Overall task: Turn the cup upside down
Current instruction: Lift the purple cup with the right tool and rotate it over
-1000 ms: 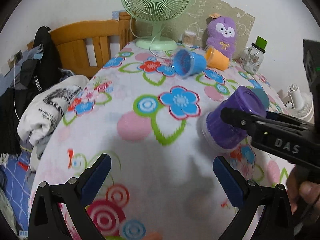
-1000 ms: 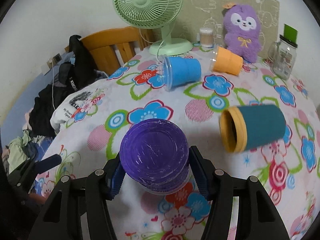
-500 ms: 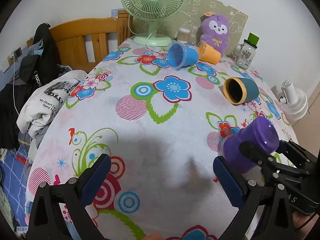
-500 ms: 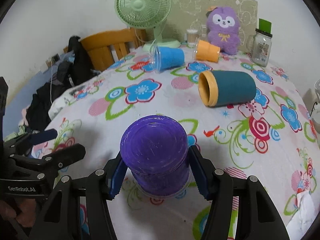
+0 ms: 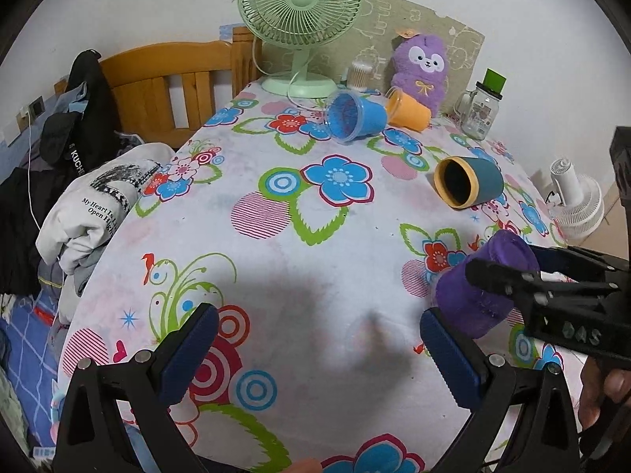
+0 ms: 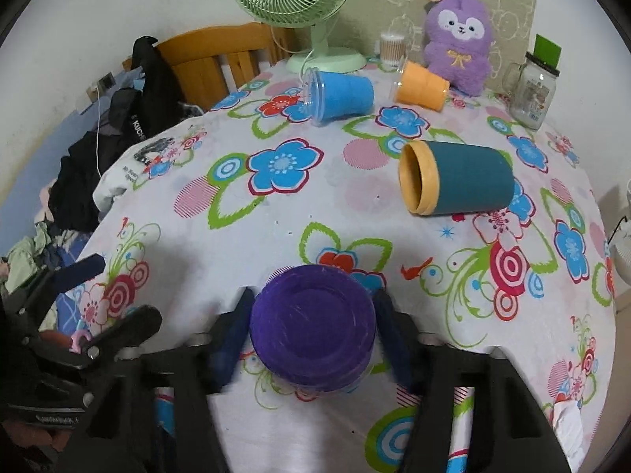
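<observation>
Purple cup [image 6: 312, 342], base up, pinched between right gripper [image 6: 311, 339] fingers; left gripper [image 5: 311, 345] fingers spread wide, empty.

We see a white wall [image 5: 118, 4], a wooden bed frame [image 5: 165, 79] draped with clothes [image 5: 75, 138], and a floral tablecloth [image 5: 276, 236] over the table.

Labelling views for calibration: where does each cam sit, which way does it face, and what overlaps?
Left wrist: on the left gripper, looking along its open fingers across the table; the right gripper and a hand show at right.
Right wrist: on the right gripper, facing the purple cup clamped bottom-up; the left gripper shows lower left.
Shared: purple cup, teal cup, green fan.
</observation>
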A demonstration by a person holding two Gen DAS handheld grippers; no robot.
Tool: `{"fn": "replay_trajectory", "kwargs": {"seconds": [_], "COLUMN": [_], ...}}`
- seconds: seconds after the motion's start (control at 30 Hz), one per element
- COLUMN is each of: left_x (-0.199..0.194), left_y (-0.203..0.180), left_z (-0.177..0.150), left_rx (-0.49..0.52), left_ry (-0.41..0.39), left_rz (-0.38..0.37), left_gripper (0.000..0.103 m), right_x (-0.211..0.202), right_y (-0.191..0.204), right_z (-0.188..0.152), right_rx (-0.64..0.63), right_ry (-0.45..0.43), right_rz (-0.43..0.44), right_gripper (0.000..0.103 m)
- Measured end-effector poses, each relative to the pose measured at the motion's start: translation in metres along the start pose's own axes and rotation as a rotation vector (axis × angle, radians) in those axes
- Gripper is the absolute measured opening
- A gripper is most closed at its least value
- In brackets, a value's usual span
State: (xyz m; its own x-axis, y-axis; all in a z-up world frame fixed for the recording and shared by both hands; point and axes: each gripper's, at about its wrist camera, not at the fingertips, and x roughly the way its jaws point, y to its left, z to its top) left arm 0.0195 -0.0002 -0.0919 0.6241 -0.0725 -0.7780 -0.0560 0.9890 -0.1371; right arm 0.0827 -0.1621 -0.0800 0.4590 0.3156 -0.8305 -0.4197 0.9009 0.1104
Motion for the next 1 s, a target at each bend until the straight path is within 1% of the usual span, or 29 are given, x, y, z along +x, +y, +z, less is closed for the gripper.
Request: {"fn": "replay_trajectory", "kwargs": {"seconds": [0.03,0.17,0.2,0.3,0.37,0.4,0.5,0.57,0.63,0.7,0.77,0.8,0.9,0.97,1.0], "left_x": [0.000,0.001,0.001,0.001,0.000,0.000,0.001,0.002,0.004,0.005,0.006,0.007,0.008,0.004,0.001], "left_y": [0.000,0.001,0.001,-0.001,-0.002,-0.003,-0.002,-0.002,-0.002,-0.001,-0.002,-0.004,-0.012,-0.013,-0.013], "left_z": [0.000,0.001,0.001,0.001,0.000,-0.001,-0.004,-0.005,-0.006,-0.006,-0.007,-0.008,-0.013,-0.017,-0.018], "left_rx": [0.001,-0.002,-0.005,-0.010,-0.006,-0.005,-0.004,-0.005,-0.001,-0.006,-0.009,-0.007,0.009,0.006,0.004], "left_ry": [-0.002,-0.004,-0.004,-0.003,-0.002,-0.002,0.004,0.008,0.015,0.020,0.025,0.030,0.040,0.027,0.024], "left_rz": [0.002,0.005,0.004,-0.001,-0.002,-0.001,0.000,0.002,0.003,0.000,-0.005,-0.008,-0.018,-0.003,-0.011], "left_gripper": [0.103,0.103,0.103,0.103,0.103,0.103,0.103,0.103,0.103,0.103,0.103,0.103,0.103,0.102,0.102], "right_x": [-0.002,-0.014,-0.013,-0.002,0.002,0.004,0.003,-0.008,-0.018,-0.024,-0.026,-0.026,-0.026,-0.027,-0.027], "right_y": [0.001,0.010,0.013,0.015,0.015,0.015,0.007,0.000,-0.004,-0.008,-0.007,-0.006,-0.006,-0.008,-0.007], "right_z": [0.002,0.019,0.024,0.027,0.020,0.013,-0.011,-0.033,-0.048,-0.062,-0.068,-0.069,-0.069,-0.067,-0.067], "right_rx": [0.004,0.005,0.003,0.010,0.000,-0.002,0.025,0.038,0.044,0.048,0.045,0.034,0.054,0.095,0.110], "right_ry": [-0.017,-0.131,-0.164,-0.214,-0.264,-0.281,-0.307,-0.354,-0.356,-0.344,-0.330,-0.326,-0.332,-0.334,-0.334], "right_rz": [0.011,0.057,0.064,0.103,0.119,0.111,0.109,0.100,0.082,0.083,0.066,0.050,0.049,0.074,0.086], "right_gripper": [0.058,0.058,0.058,0.058,0.058,0.058,0.058,0.057,0.057,0.057,0.057,0.057,0.056,0.056,0.056]}}
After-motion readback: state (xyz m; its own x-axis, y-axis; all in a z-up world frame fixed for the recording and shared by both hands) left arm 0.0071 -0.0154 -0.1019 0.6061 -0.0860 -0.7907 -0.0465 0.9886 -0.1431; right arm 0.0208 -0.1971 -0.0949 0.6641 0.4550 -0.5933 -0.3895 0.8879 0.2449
